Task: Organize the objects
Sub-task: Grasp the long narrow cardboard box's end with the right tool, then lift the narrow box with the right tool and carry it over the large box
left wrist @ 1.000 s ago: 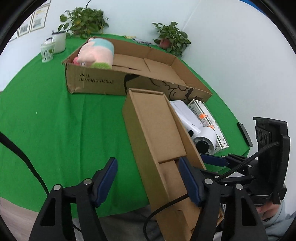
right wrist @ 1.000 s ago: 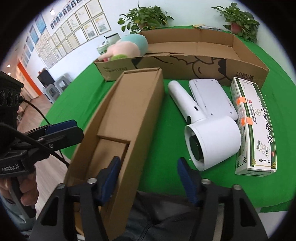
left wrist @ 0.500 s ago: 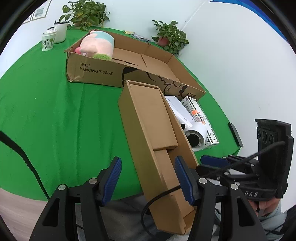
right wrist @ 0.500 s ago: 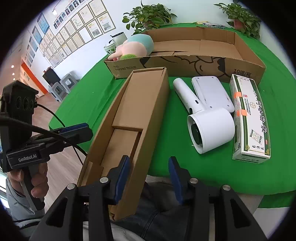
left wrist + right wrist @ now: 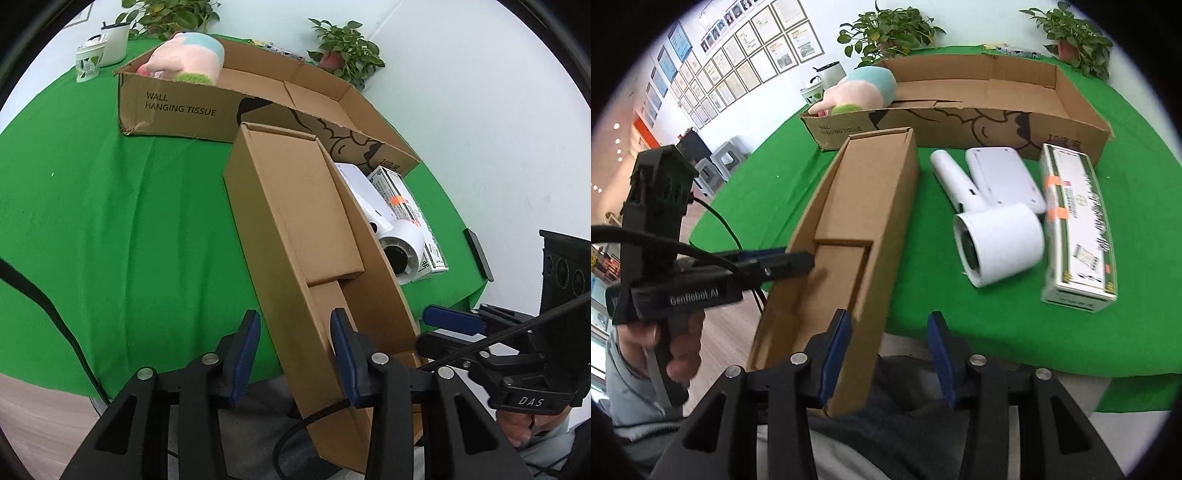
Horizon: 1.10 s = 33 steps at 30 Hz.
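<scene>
Fingers of the left gripper (image 5: 293, 349), just narrowing, straddle the left wall of a long cardboard box (image 5: 306, 236) overhanging the green counter (image 5: 110, 221) at 6 o'clock; the right gripper (image 5: 890, 349) straddles its right wall, far pad apart.

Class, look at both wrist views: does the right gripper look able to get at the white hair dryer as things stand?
Probably yes. The hair dryer lies in the open on the green cloth, ahead of the right gripper, which straddles the long box's near wall.
</scene>
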### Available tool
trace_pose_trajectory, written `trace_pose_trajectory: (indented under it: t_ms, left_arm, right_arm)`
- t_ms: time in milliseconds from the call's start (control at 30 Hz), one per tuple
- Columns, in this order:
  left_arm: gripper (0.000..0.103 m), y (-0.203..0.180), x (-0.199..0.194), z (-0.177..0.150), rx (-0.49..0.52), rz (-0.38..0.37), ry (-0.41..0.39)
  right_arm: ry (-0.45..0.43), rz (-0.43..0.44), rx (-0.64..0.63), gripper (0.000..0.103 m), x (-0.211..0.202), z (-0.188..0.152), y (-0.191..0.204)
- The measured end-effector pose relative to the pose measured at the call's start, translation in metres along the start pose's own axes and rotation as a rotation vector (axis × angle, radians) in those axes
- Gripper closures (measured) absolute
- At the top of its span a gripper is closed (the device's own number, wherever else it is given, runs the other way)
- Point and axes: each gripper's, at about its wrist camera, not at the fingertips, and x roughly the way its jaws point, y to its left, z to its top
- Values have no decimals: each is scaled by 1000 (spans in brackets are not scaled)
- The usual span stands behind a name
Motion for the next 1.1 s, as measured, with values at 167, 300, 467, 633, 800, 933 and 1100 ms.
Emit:
trace_pose_trajectory:
  t_ms: [167,300,467,633,800,933,1100]
  left_arm:
    - [80,-6,0,-3,-1,-17,-9]
    - [82,-7,0,-2,-9,-8,-17]
    - [93,-10,-13,-5,-7,22,-19]
    - [93,-8,-12,0,-6,14,-15]
    - [92,-8,-10,6,0,25,-14]
    - [93,-14,-10,6,23,36,-38]
    - [93,-30,-33,13,71,42,-127]
  right_arm:
    - [-3,-13,-15,62,16,11,9]
    - [1,-18,22,91,31,18,8]
    - [34,-18,-34,83,23,8,27]
    - [66,-19,29,80,40,10,20]
    - [43,-74,12,83,43,15,22]
    - [4,-106,6,85,38,15,20]
    - [-90,-111,-1,85,22,17,22]
